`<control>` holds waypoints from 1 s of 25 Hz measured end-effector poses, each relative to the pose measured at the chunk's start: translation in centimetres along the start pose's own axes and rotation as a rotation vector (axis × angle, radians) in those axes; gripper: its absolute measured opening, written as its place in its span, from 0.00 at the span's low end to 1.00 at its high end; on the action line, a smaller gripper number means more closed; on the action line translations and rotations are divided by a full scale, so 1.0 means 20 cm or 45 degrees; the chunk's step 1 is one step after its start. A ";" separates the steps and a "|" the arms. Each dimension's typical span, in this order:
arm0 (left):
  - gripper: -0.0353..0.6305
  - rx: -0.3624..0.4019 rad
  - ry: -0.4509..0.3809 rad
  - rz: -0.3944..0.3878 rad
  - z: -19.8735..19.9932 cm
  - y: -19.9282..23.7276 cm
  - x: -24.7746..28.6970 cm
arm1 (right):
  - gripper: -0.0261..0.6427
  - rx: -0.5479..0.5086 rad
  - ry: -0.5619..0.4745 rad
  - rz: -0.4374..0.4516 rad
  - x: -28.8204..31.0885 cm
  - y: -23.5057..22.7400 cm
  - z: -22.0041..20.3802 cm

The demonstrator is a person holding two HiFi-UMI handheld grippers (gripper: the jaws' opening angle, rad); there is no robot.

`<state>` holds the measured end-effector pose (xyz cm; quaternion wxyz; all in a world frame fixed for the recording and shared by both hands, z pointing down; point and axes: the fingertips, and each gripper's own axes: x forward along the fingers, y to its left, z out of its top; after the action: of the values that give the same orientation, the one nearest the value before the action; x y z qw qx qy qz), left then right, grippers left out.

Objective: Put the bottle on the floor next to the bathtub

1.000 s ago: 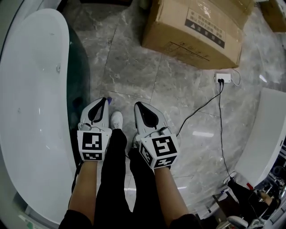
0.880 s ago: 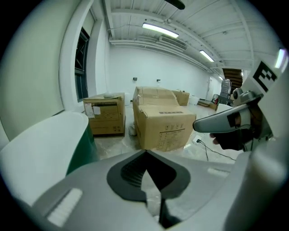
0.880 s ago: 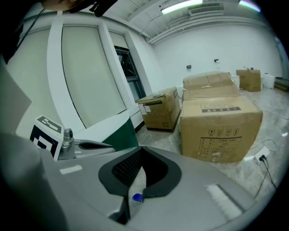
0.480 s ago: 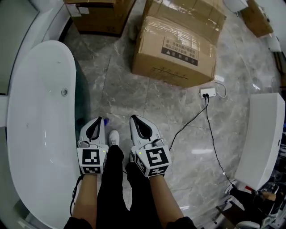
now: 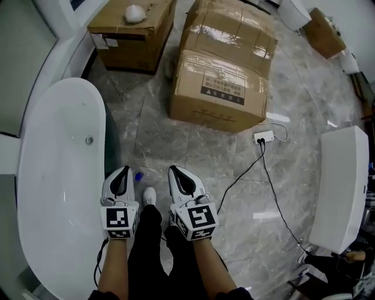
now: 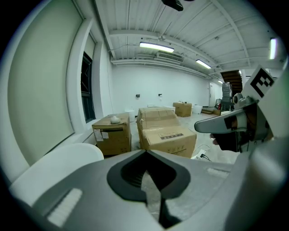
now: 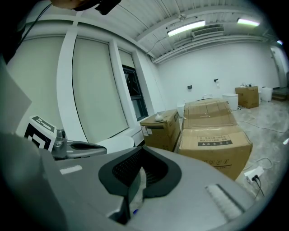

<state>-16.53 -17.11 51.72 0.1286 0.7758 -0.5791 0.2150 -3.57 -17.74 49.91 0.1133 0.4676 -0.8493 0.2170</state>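
Since a second ago the head view has pulled back and tilted forward: both grippers now show smaller and lower in it, and a second cardboard box has come into sight at the top. The left gripper (image 5: 123, 170) and the right gripper (image 5: 174, 170) are held side by side over the grey marbled stone floor (image 5: 176, 135), their marker cubes toward the person. Each gripper's own view shows its jaws clenched tip to tip with nothing between the dark pads. The small bottle with a blue cap (image 5: 138, 175) shows only as a blue spot from above. It is on the floor between the two gripper tips, just beside the left one and free of both, near the side of the long white oval bathtub (image 5: 58, 176) that runs along the left. A white shoe (image 5: 150, 196) and black trouser legs lie between the grippers. Ahead sits a large brown cardboard box with a printed label (image 5: 222, 88), and to its left a smaller brown cardboard box (image 5: 132, 35) with a white rounded lump (image 5: 135, 13) on top. A white power strip (image 5: 263, 137) lies on the floor just right of the large box, with a black cable (image 5: 246, 170) plugged into it. A long white rounded fixture (image 5: 343, 187) lies at the right edge.
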 end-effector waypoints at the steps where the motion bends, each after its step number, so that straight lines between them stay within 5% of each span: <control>1: 0.05 -0.002 -0.010 0.009 0.03 0.01 -0.01 | 0.07 -0.002 -0.013 0.000 -0.01 0.00 0.03; 25: 0.05 0.060 -0.256 0.074 0.73 -0.13 -0.46 | 0.06 -0.102 -0.226 0.052 -0.43 0.11 0.66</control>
<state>-13.60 -15.13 34.69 0.0453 0.7792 -0.6060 0.1535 -0.77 -16.61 34.28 0.0519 0.4628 -0.8733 0.1428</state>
